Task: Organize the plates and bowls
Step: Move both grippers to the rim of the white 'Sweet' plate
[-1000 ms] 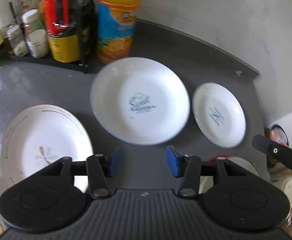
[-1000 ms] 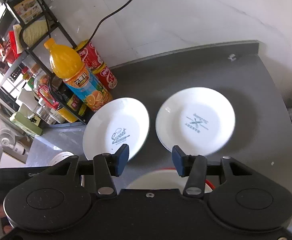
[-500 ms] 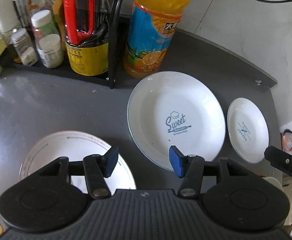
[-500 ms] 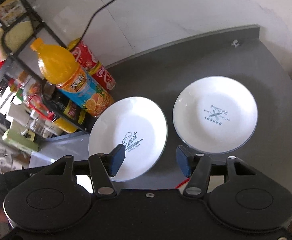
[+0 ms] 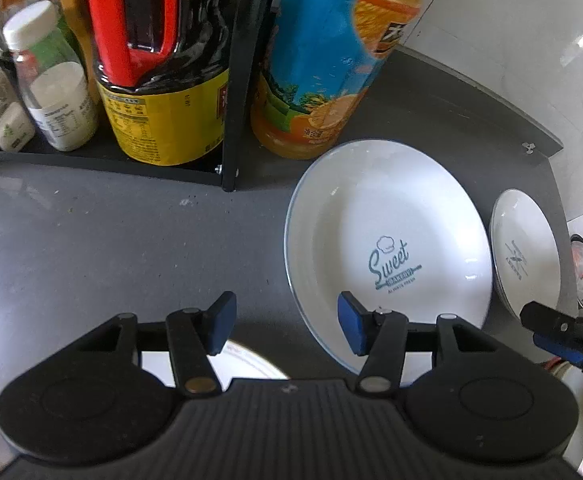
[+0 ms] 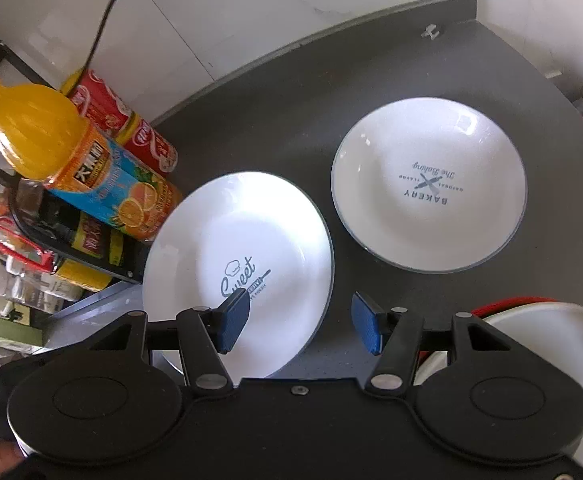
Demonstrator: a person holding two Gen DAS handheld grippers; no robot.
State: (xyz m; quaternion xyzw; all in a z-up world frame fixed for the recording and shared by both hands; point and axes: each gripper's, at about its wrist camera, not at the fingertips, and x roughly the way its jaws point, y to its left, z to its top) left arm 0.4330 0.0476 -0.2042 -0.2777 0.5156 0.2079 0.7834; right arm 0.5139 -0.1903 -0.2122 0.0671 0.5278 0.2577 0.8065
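A: Report the pose of the left gripper [image 5: 283, 326].

B: It hovers low over the grey worktop [image 5: 91, 248], aimed toward the rack at 12 o'clock. Its fingers stand wide apart and hold nothing. The right-hand blue pad [image 5: 350, 330] lies over the near-left rim of the "Sweet" plate [image 5: 387, 240]; whether it touches cannot be told. The left-hand pad is over bare worktop.

A: And the right gripper [image 6: 299, 324]?

B: Held higher, looking down on the worktop. Its fingers are also spread wide and empty. The left-hand pad [image 6: 233, 320] lies over the "Sweet" plate [image 6: 239, 268]; the other is over bare worktop.

A: Location of the tableware?

B: In the right wrist view, the "Sweet" plate lies flat at 10 o'clock from the gripper, and the "Bakery" plate [image 6: 429, 184] lies flat at 1 o'clock, just beside it and apart. A white dish with a red edge [image 6: 539, 320] sits at 3 o'clock, partly hidden. In the left wrist view, another white plate [image 5: 247, 364] shows below the fingers at 6 o'clock.

A: Surroundings?

B: An orange juice bottle [image 5: 331, 60] stands just behind the "Sweet" plate, beside a dark sauce bottle [image 5: 159, 72].
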